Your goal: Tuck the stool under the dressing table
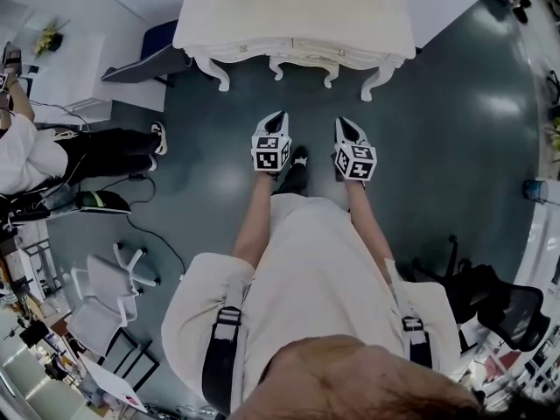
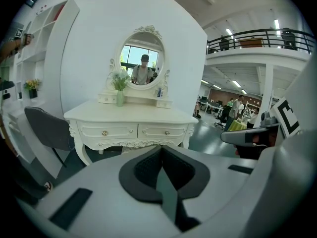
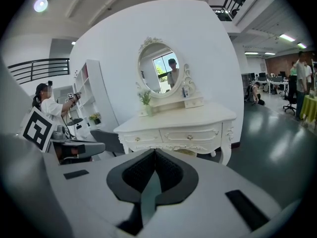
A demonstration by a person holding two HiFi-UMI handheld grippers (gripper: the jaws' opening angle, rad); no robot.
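The white dressing table (image 1: 297,20) stands against the wall straight ahead, with an oval mirror (image 2: 142,58) on top. A pale padded seat, seemingly the stool (image 3: 192,153), shows under its drawers between the curved legs; it also peeks out below the apron of the table (image 2: 131,128) as the stool (image 2: 115,151). From above the tabletop hides it. My left gripper (image 1: 278,117) and right gripper (image 1: 348,126) hang side by side over the dark floor, short of the table. Both are shut with nothing between them: left gripper (image 2: 160,148), right gripper (image 3: 154,151).
A dark grey chair (image 1: 144,55) stands left of the table by a white shelf unit (image 2: 42,58). A person in white (image 1: 31,151) is at the far left beside cables. A white swivel chair (image 1: 105,291) and a black office chair (image 1: 494,309) flank me.
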